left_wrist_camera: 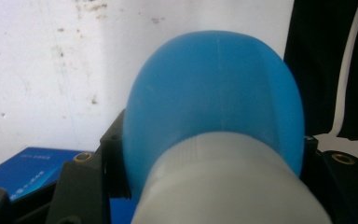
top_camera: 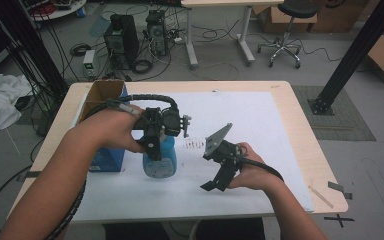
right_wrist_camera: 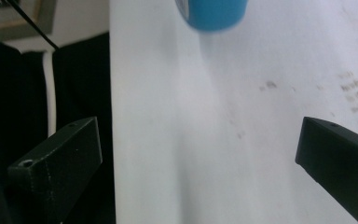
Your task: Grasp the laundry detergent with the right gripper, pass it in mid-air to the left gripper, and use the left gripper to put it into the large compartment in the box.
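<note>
Both forearms are bare, no sleeves. The left gripper [top_camera: 156,137] left of centre is chunky black plastic with a ribbed black cable looping over it. The right gripper [top_camera: 215,182] lower centre is black too, grey three-cornered plate on top, brass-coloured screws showing on the jaw blocks.
</note>
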Demonstrator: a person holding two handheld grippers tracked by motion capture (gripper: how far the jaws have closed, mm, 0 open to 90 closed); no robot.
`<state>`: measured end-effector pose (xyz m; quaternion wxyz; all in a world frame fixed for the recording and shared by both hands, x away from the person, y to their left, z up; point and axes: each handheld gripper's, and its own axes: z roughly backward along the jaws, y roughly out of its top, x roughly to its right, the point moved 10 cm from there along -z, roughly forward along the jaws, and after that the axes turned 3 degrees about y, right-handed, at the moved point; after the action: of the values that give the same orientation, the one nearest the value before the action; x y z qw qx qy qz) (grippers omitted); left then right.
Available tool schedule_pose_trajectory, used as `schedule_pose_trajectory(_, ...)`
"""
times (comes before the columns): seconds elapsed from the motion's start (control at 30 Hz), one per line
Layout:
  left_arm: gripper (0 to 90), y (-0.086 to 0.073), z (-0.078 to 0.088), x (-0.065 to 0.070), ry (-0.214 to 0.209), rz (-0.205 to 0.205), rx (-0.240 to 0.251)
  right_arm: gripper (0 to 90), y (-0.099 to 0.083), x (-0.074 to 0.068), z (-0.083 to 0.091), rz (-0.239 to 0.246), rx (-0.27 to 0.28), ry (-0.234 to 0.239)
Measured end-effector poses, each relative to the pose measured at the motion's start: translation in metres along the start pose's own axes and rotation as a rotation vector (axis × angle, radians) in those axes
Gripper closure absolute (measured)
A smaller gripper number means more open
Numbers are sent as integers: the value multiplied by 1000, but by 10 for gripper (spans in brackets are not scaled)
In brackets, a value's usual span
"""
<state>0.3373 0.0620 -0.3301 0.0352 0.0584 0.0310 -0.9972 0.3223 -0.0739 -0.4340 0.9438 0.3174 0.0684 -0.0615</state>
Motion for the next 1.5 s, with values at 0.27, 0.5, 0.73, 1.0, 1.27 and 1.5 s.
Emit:
schedule_pose_trajectory(0.27, 382, -7, 8, -9, -8, 41, -16, 1, -16, 2, 18, -26, -132, 7)
schedule_pose_trajectory(0.5, 382, -15, 18, -15, -44, 121, -38, 4, -33, 7, 32, -46, -286, -13)
schedule_pose_trajectory(0.73, 381, -21, 27, -19, -40, 148, -44, 1, -47, 11, 45, -91, -363, 6)
schedule_pose_trajectory(1.0, 382, -24, 27, -21, -45, 158, -37, 1, -49, 9, 44, -83, -393, 4)
schedule_pose_trajectory(1.27, 382, -31, 29, -27, -52, 226, -55, 1, -50, 7, 42, -67, -443, 23)
schedule_pose_trajectory(1.5, 382, -42, 44, -39, -53, 439, -58, 1, -52, 12, 52, -75, -471, 16)
